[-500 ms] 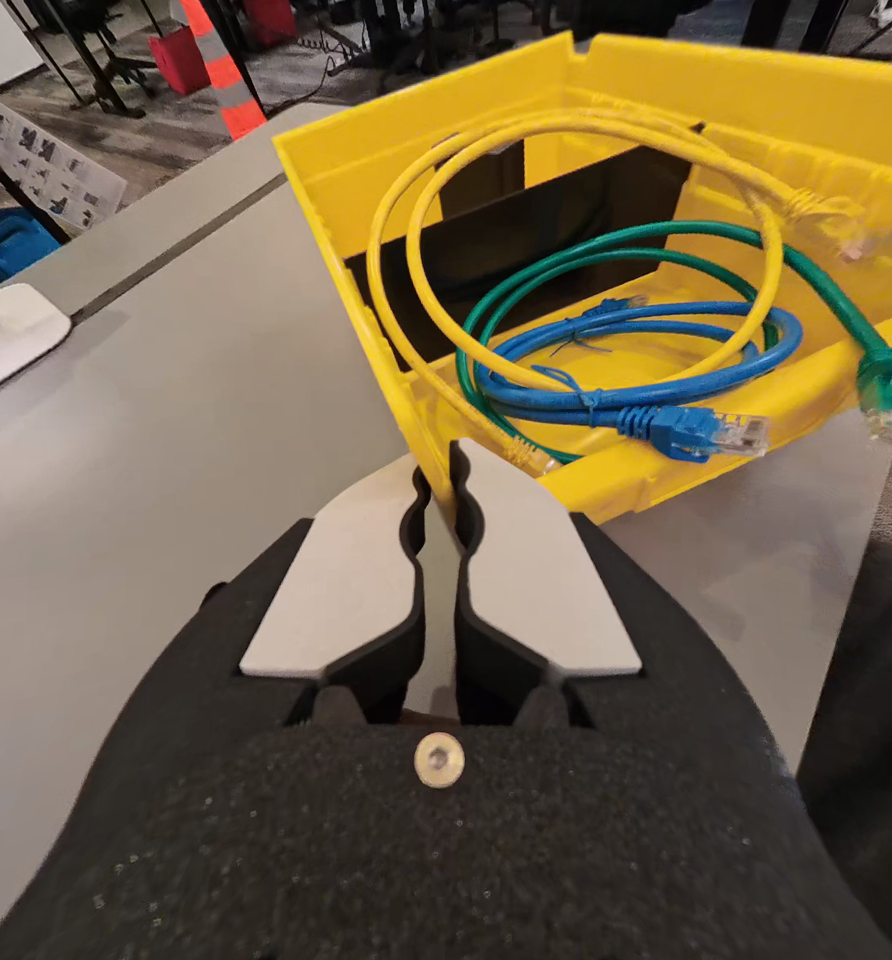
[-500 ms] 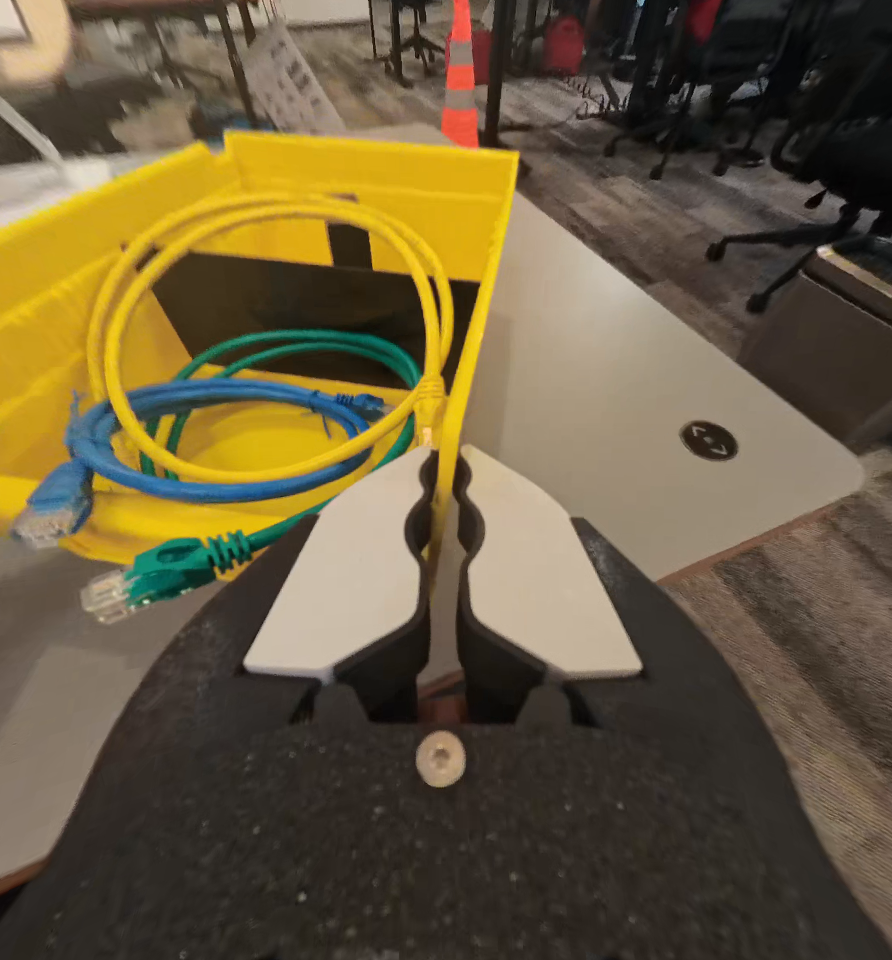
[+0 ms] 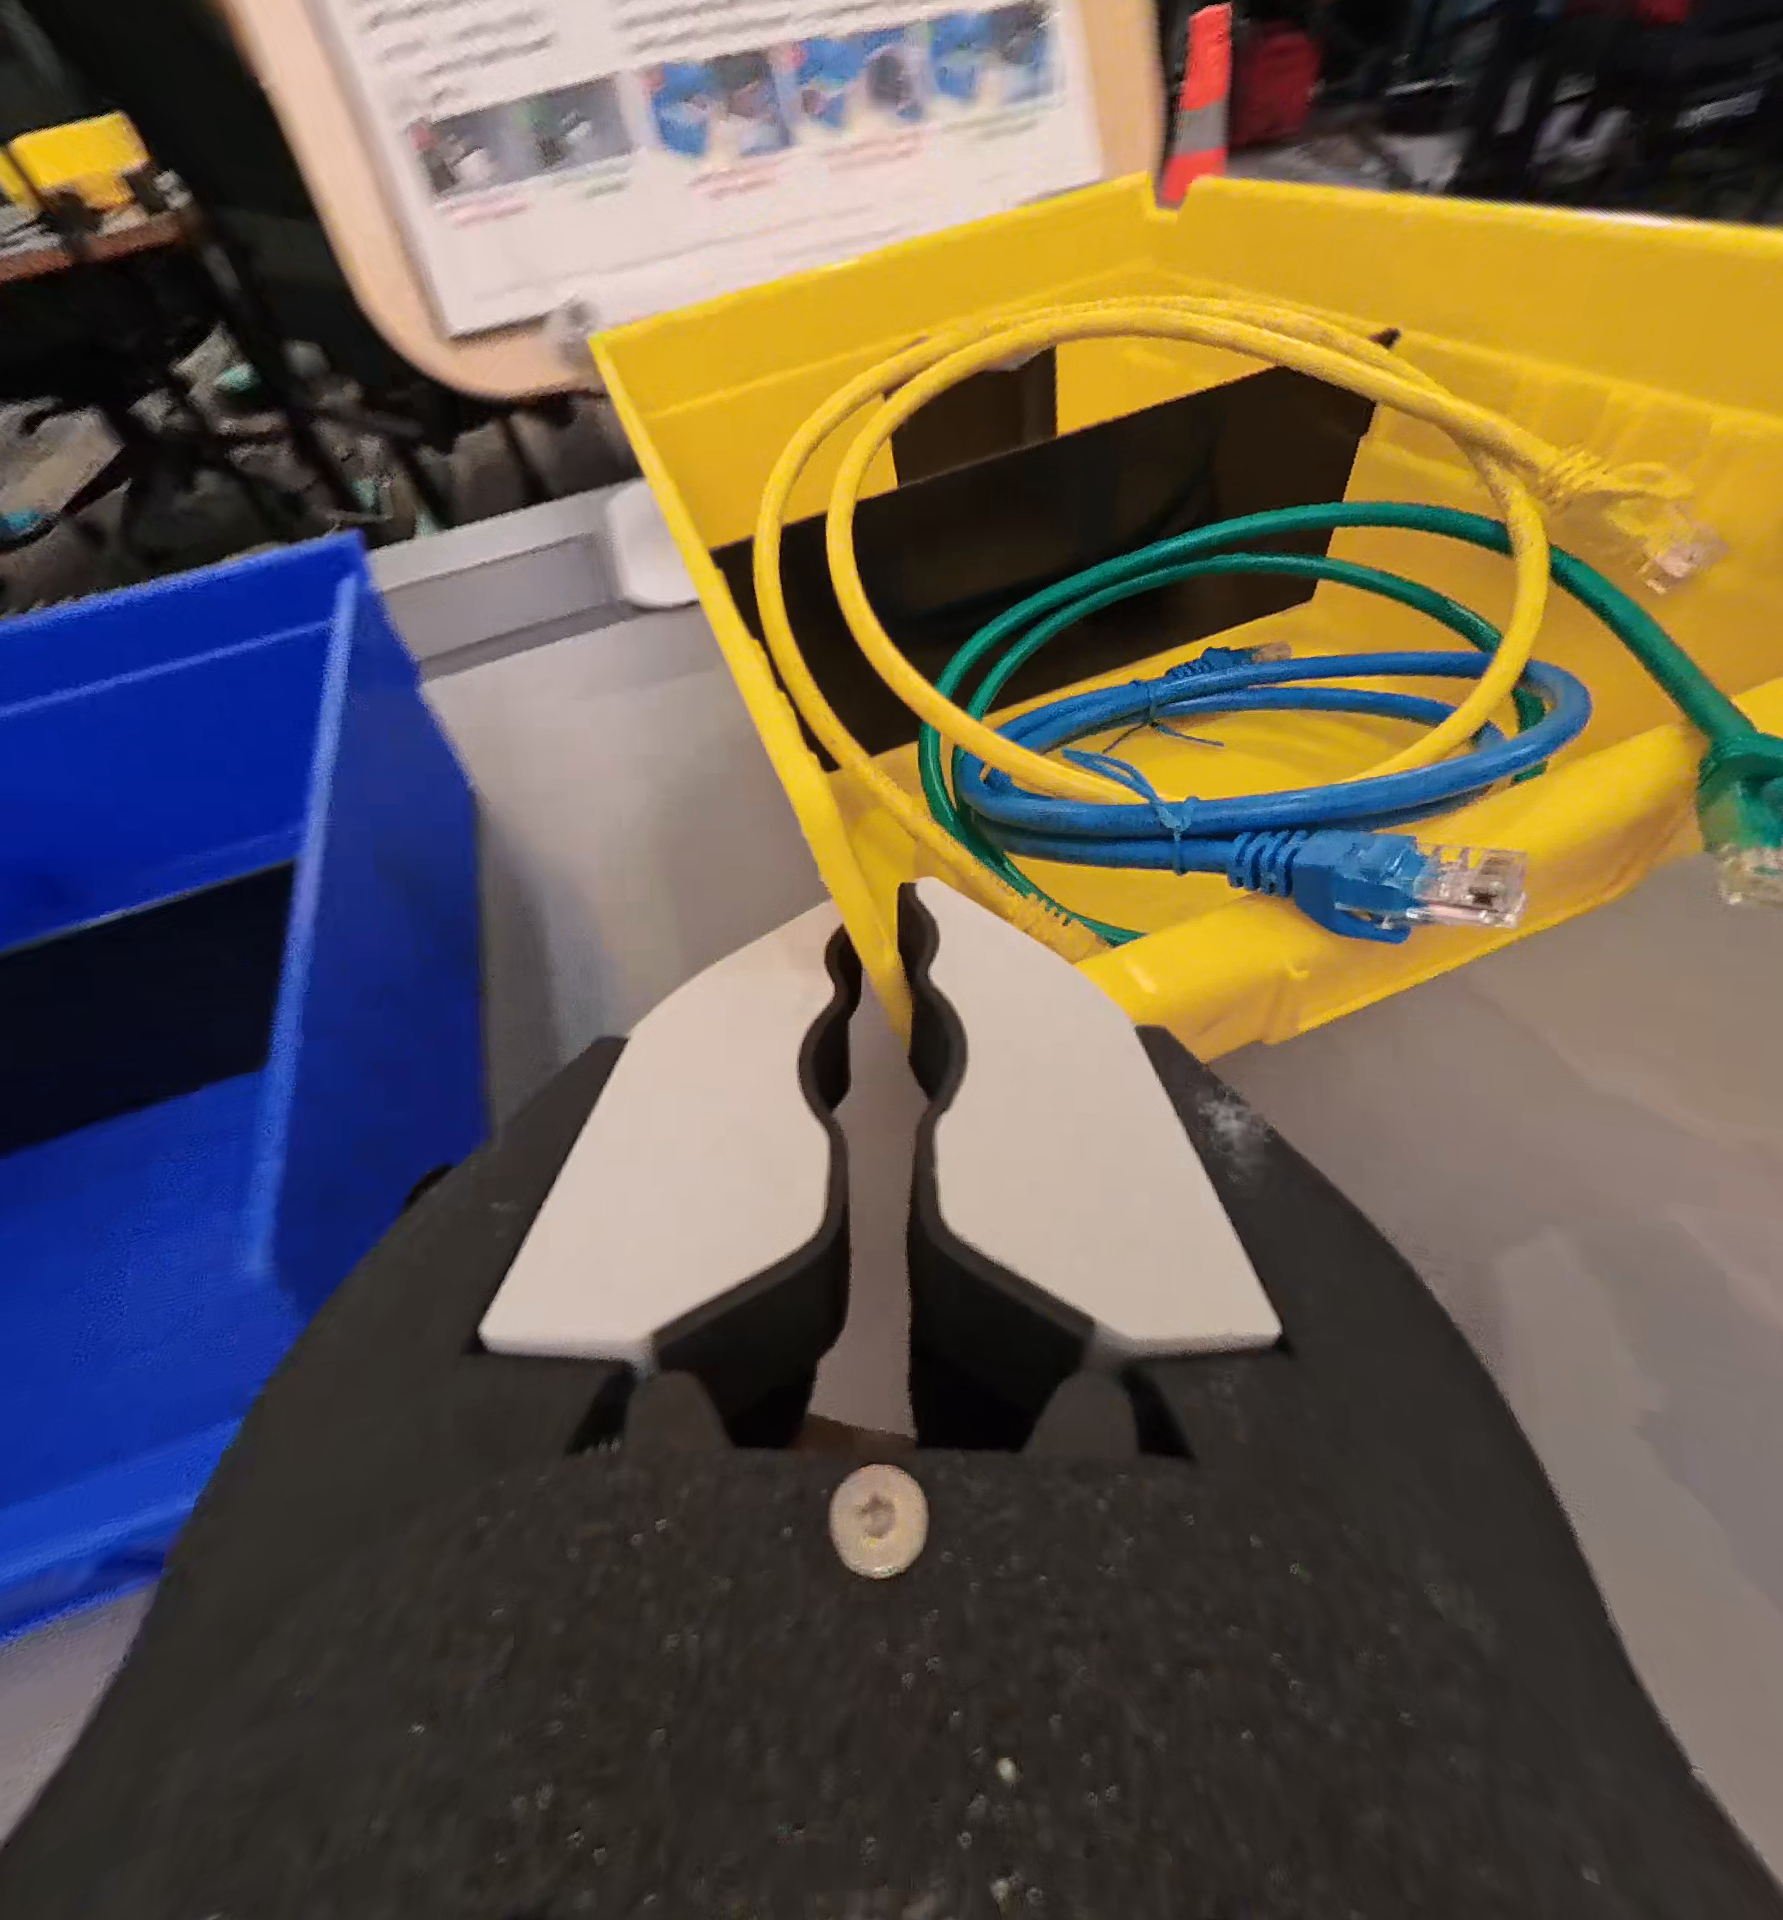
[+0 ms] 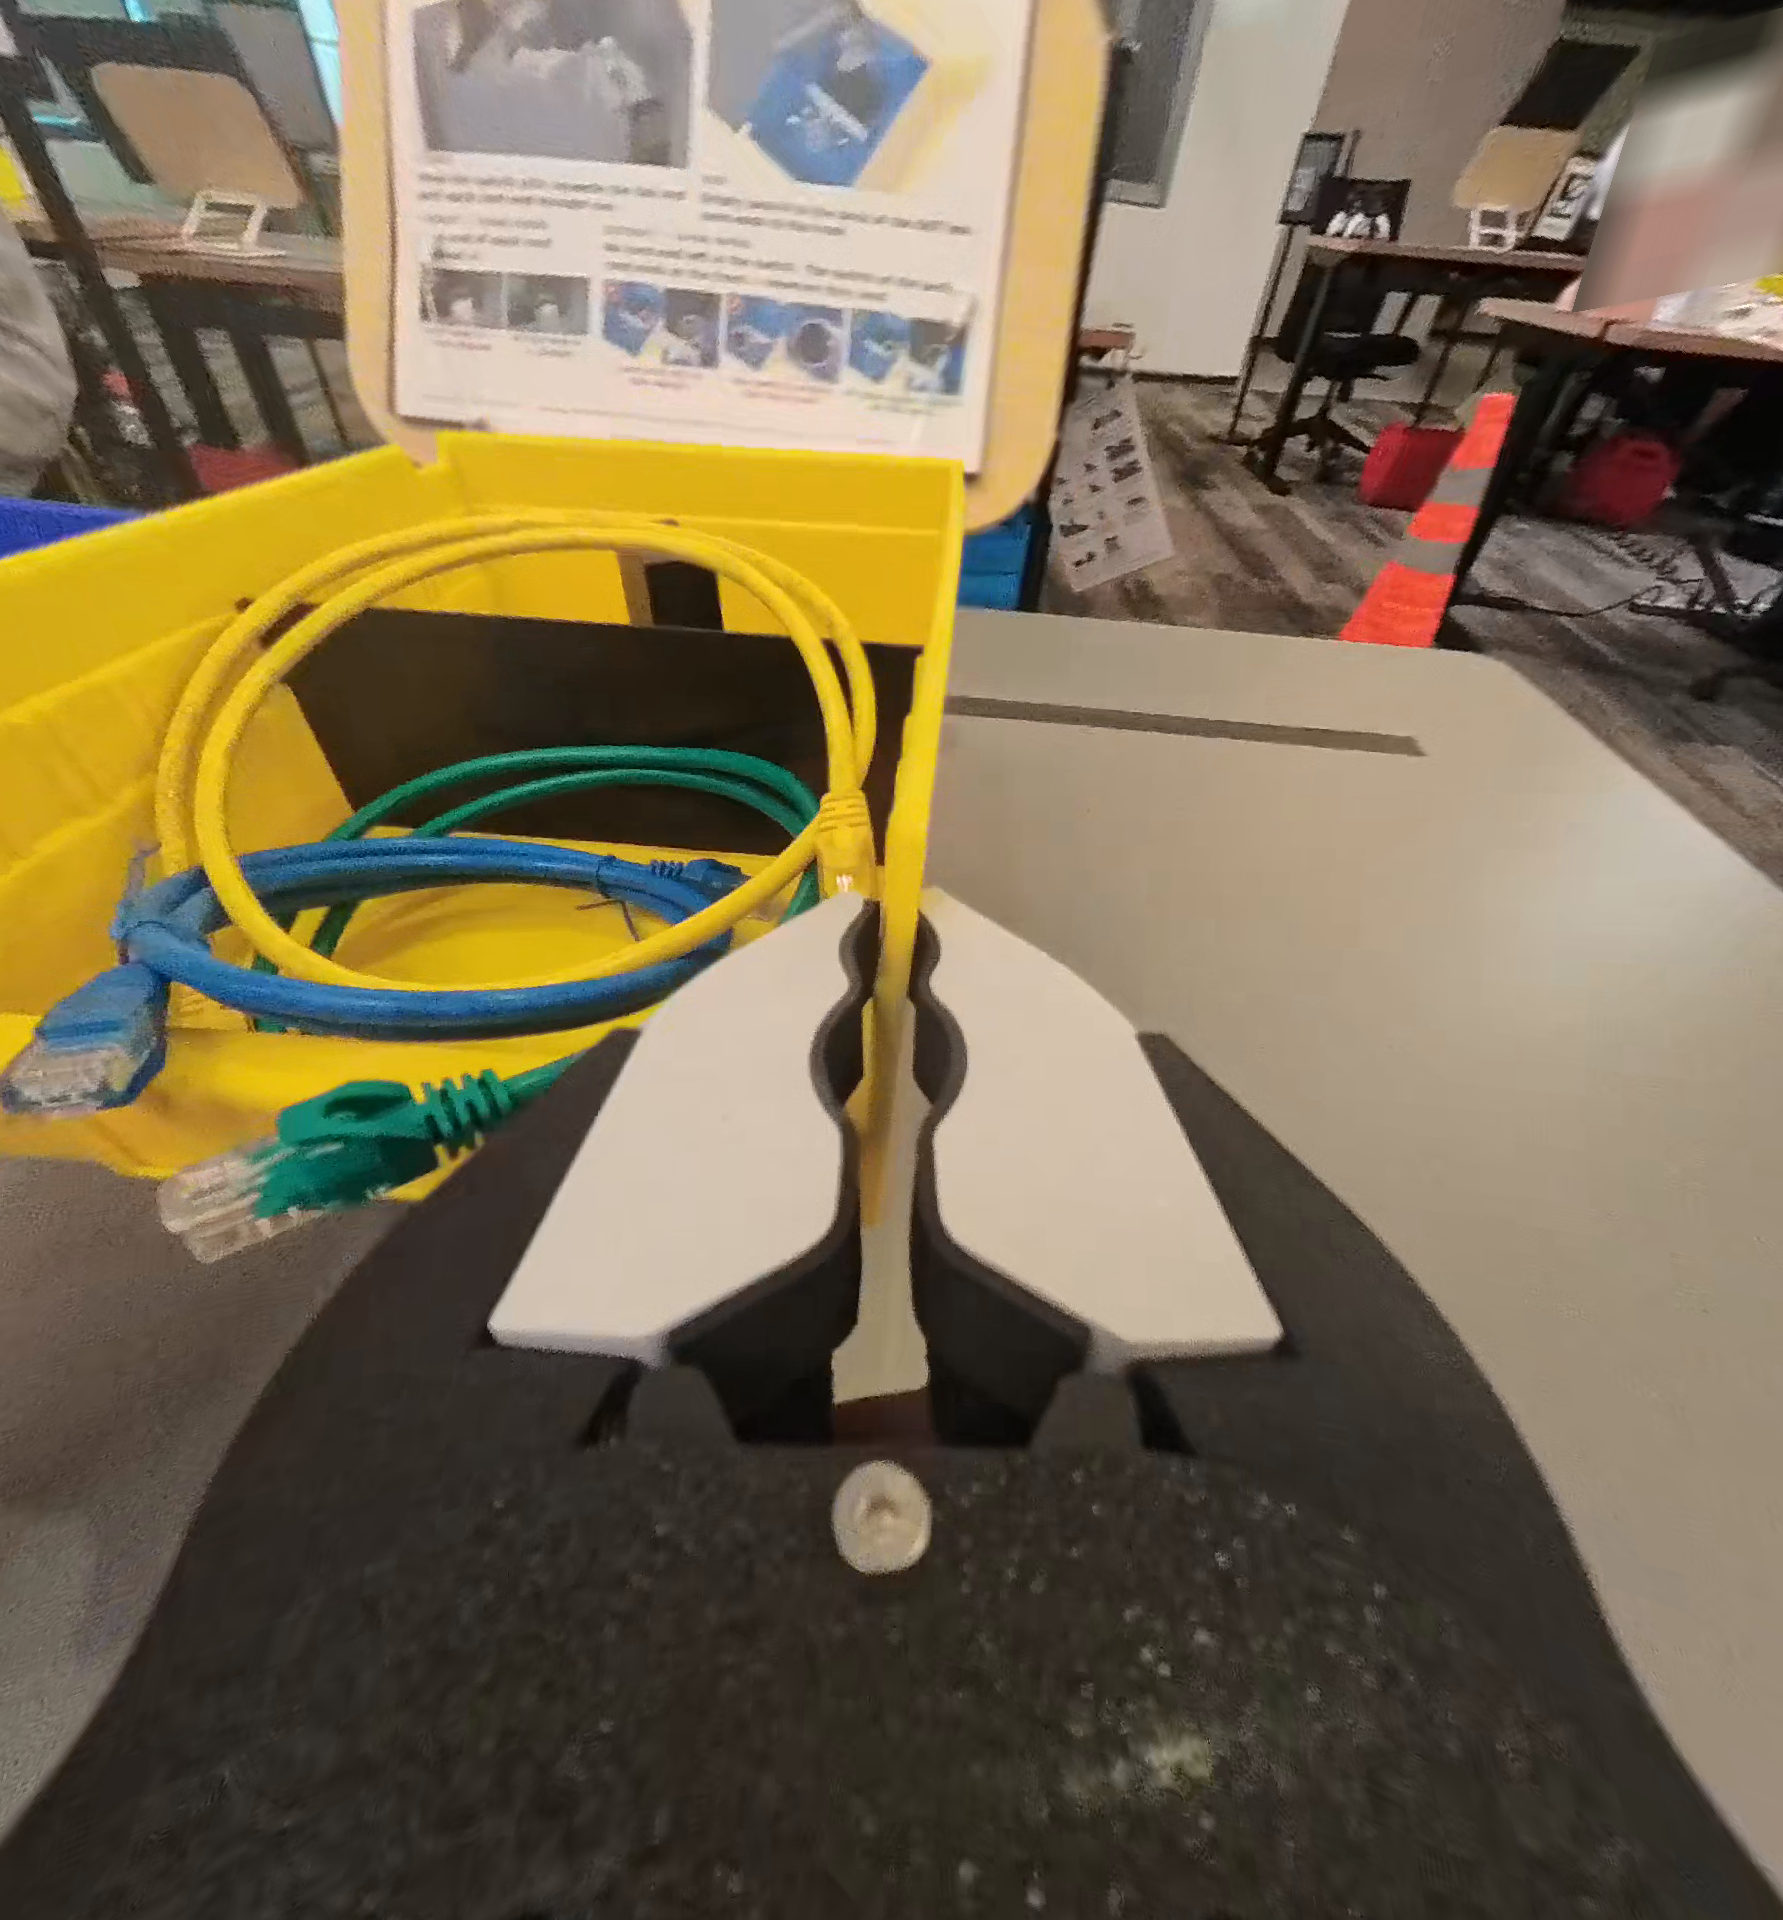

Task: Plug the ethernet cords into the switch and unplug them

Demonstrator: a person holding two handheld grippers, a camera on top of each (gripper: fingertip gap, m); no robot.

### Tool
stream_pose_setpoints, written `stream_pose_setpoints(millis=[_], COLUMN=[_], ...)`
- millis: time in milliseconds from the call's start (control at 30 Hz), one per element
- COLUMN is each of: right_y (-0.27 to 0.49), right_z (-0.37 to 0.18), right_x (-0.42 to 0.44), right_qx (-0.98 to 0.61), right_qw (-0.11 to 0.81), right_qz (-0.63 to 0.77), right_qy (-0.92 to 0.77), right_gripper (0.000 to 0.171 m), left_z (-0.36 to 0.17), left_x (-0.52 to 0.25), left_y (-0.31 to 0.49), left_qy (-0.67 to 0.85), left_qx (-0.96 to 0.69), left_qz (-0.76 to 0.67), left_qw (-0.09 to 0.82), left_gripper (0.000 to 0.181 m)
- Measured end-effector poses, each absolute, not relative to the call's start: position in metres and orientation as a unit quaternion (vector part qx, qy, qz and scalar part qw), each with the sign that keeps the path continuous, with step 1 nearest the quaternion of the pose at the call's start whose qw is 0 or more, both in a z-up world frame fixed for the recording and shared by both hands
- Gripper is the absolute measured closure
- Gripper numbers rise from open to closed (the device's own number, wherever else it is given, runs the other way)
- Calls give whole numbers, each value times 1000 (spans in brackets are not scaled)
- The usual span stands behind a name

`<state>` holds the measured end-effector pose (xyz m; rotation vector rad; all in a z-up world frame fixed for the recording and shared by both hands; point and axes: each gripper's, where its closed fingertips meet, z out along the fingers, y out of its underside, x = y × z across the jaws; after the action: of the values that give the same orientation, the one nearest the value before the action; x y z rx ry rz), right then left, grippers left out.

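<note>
While both tongs, left (image 3: 874,940) and right (image 4: 895,935), clamp opposite walls of the yellow bin (image 3: 1489,281), steadying it, ethernet cords (image 3: 1230,821) lie coiled inside.

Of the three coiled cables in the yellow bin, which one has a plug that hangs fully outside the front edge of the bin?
The green cable: its plug hangs past the yellow bin front lip.

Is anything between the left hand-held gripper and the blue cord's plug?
Yes. The left hand-held gripper is shut on the side wall of the yellow bin, and the yellow cord and green cord run past that corner. The blue cord has its plug jutting uncovered over the low front lip.
</note>
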<state>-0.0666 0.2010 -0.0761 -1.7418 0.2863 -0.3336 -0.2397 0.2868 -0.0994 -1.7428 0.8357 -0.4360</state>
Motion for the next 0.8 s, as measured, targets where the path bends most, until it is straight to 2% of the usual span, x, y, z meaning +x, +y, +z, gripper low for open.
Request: stream_pose_setpoints(millis=[133,267,367,467,567,633,733,800], right_y=[244,253,248,241,237,231,212,205], right_z=[-104,-125,-148,-149,-132,-123,-86,-64], right_x=[-92,-101,-105,-108,-114,-117,-96,-108], right_qx=[-787,-799,-827,-831,-813,-802,-736,-702], right_qw=[598,587,553,554,582,597,675,712], right_qz=[-122,-111,-70,-48,4,14,-35,-30], right_qy=[90,73,67,25,23,3,36,-4], right_gripper=[167,166,165,163,152,145,150,150], left_z=[-121,-140,-164,-155,-113,-71,-24,-24], left_x=[-273,-283,-282,-278,-299,-337,-429,-493], left_y=[311,319,315,299,293,298,316,339], left_qy=[328,330,344,358,311,253,172,124], left_qx=[-765,-770,-804,-799,-767,-718,-660,-671], left_qz=[-126,-97,-116,-204,-277,-282,-157,-61], left_qw=[541,537,470,437,488,584,715,729], left_gripper=[176,176,172,150,145,145,155,154])
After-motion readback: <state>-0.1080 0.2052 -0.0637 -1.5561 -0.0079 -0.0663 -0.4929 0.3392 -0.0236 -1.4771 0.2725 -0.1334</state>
